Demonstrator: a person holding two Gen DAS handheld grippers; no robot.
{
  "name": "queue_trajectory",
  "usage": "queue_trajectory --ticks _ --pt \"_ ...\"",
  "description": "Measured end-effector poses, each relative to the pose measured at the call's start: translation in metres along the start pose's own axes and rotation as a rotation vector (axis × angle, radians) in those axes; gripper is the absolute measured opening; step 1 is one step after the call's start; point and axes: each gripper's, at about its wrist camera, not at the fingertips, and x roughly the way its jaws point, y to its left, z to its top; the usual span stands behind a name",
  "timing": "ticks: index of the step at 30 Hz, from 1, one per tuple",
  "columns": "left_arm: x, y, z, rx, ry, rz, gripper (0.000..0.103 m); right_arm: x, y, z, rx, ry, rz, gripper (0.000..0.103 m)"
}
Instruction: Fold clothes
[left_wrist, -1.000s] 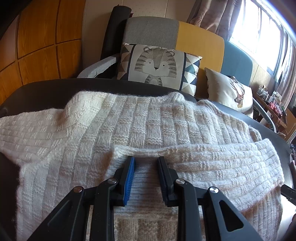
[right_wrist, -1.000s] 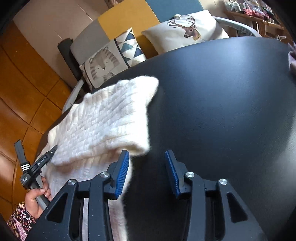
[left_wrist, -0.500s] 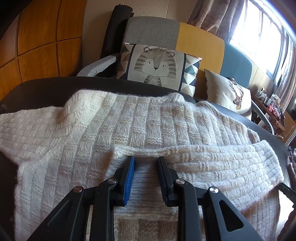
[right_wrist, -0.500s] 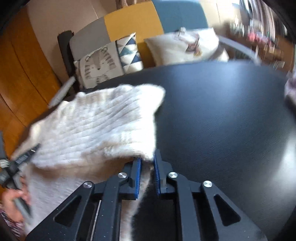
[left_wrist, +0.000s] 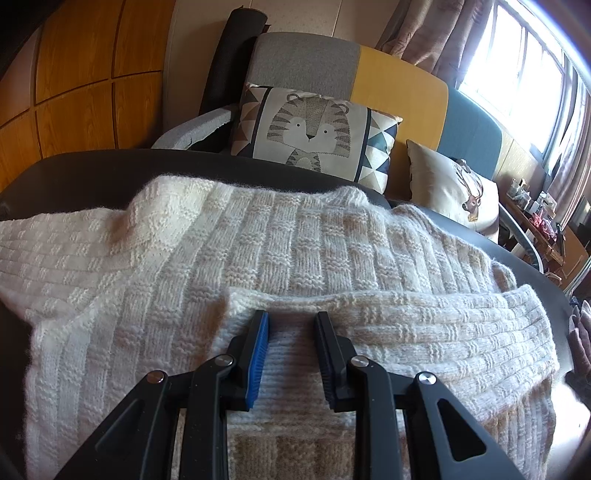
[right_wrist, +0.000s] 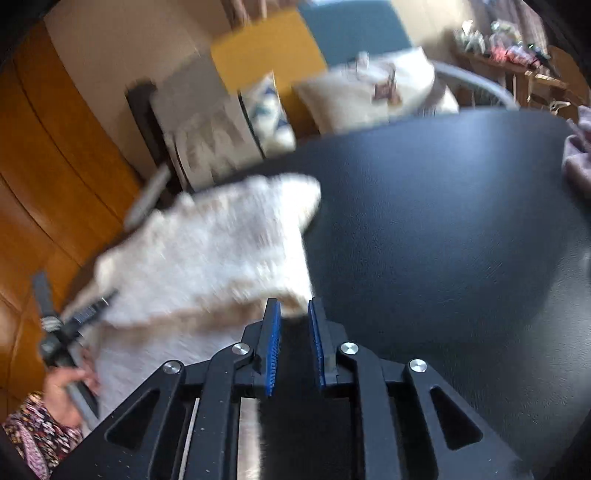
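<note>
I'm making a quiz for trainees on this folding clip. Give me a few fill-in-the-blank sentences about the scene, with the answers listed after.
1. The cream knitted sweater lies on a table whose top is ____ in colour.
2. The cushion behind the table shows a cartoon ____.
3. The left gripper has pads coloured ____.
4. One sleeve is folded across the sweater's ____.

Answers: black; tiger; blue; body
</note>
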Motion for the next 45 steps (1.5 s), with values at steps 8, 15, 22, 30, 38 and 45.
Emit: queue_trajectory --ticks 8,15,22,30,38,45 --pt "-0.001 -0.001 0.0 -0.005 0.0 -0.005 0.025 0.057 0.051 0.038 -0.106 0.039 -0.01 0.017" --pt "0.001 -0.001 -0.001 0.005 -0.001 0.007 0.025 0.112 0.037 0.054 -0.145 0.101 -0.127 0.009" --pt "0.001 0.002 -0.002 -0.004 -0.002 -0.004 0.025 0.124 0.019 0.065 -0.059 0.123 -0.091 0.006" --pt "0.001 0.002 -0.002 -0.001 -0.002 0.001 0.025 0.054 0.019 0.029 -0.03 0.113 0.066 0.01" --pt "0.002 0.006 0.0 -0.017 0.0 -0.018 0.025 0.052 0.018 0.0 -0.095 0.149 -0.068 0.007" --pt "0.002 0.0 0.0 0.002 0.007 0.008 0.025 0.04 0.092 0.006 -0.157 0.104 0.022 0.023"
